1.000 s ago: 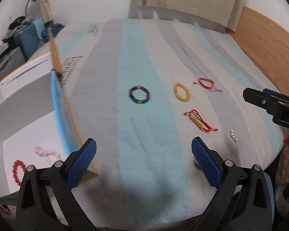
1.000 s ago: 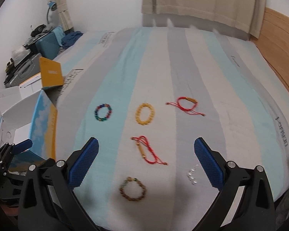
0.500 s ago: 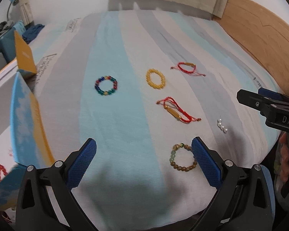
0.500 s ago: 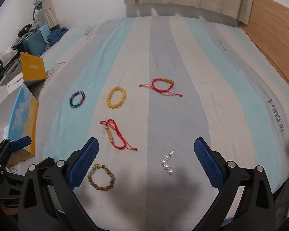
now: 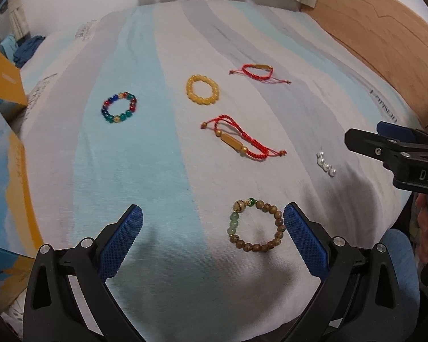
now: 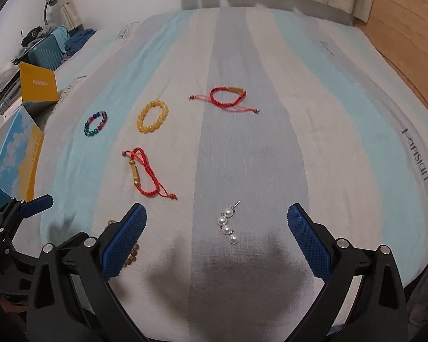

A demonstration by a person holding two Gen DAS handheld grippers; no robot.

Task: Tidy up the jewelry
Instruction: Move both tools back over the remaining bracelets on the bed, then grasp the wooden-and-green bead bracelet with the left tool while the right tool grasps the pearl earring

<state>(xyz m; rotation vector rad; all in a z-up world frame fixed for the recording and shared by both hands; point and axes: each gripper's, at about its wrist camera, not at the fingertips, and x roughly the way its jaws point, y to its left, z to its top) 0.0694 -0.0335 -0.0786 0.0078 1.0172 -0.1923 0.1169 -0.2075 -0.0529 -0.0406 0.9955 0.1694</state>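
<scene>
Both the left gripper (image 5: pixel 212 228) and the right gripper (image 6: pixel 216 228) were held wide open and empty above the striped bedsheet (image 5: pixel 162 156). The brown wooden-bead bracelet (image 5: pixel 256 225) was seen at lower centre of the left view, beside the right blue textured pad (image 5: pixel 305 242). The white pearl earring (image 6: pixel 227 226) was framed between the right gripper's pads. An open cardboard box (image 5: pixel 5 176) stood at the left edge.
</scene>
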